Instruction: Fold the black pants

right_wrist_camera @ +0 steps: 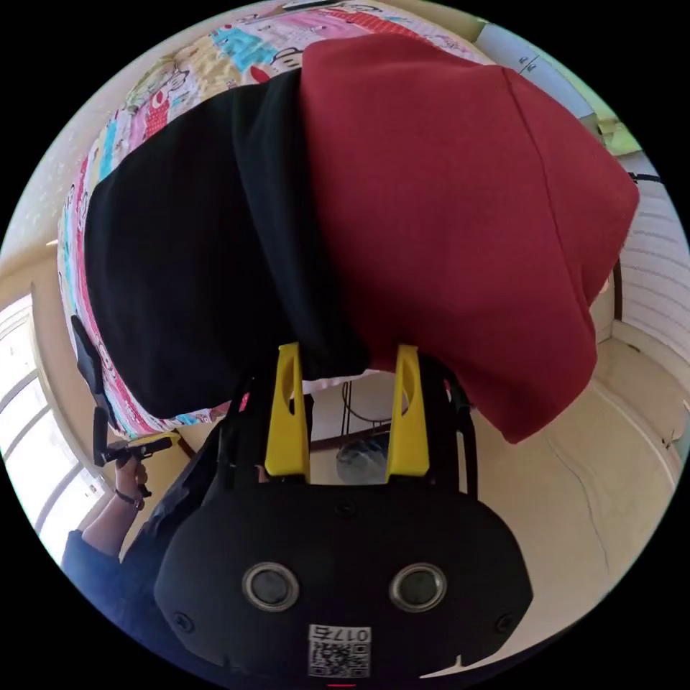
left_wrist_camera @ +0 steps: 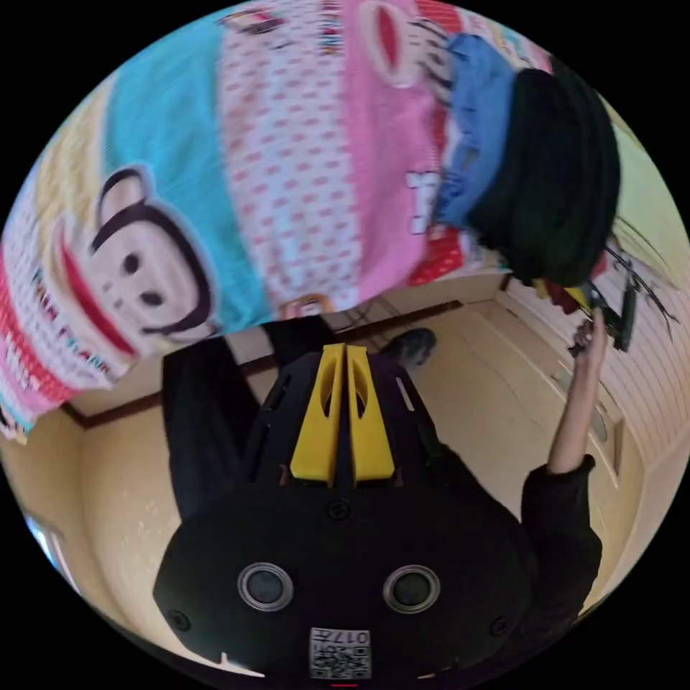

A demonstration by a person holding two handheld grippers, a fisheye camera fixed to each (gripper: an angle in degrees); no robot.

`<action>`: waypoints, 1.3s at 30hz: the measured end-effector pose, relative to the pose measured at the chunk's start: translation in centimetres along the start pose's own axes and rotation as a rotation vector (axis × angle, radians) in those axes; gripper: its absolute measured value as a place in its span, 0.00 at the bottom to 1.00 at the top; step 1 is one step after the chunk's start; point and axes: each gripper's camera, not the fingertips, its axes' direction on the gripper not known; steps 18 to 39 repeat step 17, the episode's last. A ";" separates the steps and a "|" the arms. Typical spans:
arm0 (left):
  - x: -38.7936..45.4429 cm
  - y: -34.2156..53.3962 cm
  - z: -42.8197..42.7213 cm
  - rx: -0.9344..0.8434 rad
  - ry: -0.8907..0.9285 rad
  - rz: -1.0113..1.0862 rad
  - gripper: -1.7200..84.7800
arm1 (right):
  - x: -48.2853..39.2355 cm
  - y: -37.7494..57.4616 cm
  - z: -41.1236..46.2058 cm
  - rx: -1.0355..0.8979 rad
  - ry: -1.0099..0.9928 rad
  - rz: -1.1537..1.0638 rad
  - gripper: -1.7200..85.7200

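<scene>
In the right gripper view the black pants [right_wrist_camera: 208,251] lie bunched on the cartoon-print bed sheet [right_wrist_camera: 237,50], beside a red garment [right_wrist_camera: 460,215]. My right gripper [right_wrist_camera: 347,353] is open, its yellow jaws standing either side of the pants' hanging edge at the bed's rim. My left gripper [left_wrist_camera: 343,350] is shut with nothing between its jaws, just below the sheet's edge [left_wrist_camera: 302,180]. In the left gripper view the black pants [left_wrist_camera: 553,180] sit far right, with the right gripper [left_wrist_camera: 611,309] in a hand below them. The left gripper [right_wrist_camera: 97,402] appears at the lower left, also held in a hand.
A blue garment [left_wrist_camera: 474,122] lies next to the black pants on the bed. The person's dark-clothed legs [left_wrist_camera: 201,417] stand against the bed edge over a pale floor [left_wrist_camera: 489,402]. A window [right_wrist_camera: 29,402] is at the left, a slatted white wall [right_wrist_camera: 654,266] at the right.
</scene>
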 end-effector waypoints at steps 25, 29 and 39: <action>-18.0 21.0 -9.1 0.315 0.169 -0.659 0.01 | -5.7 4.8 0.5 0.114 0.152 -0.008 0.17; -18.0 21.0 -9.1 0.315 0.169 -0.659 0.01 | -5.7 4.8 0.5 0.114 0.152 -0.008 0.17; -18.0 21.0 -9.1 0.315 0.169 -0.659 0.01 | -5.7 4.8 0.5 0.114 0.152 -0.008 0.17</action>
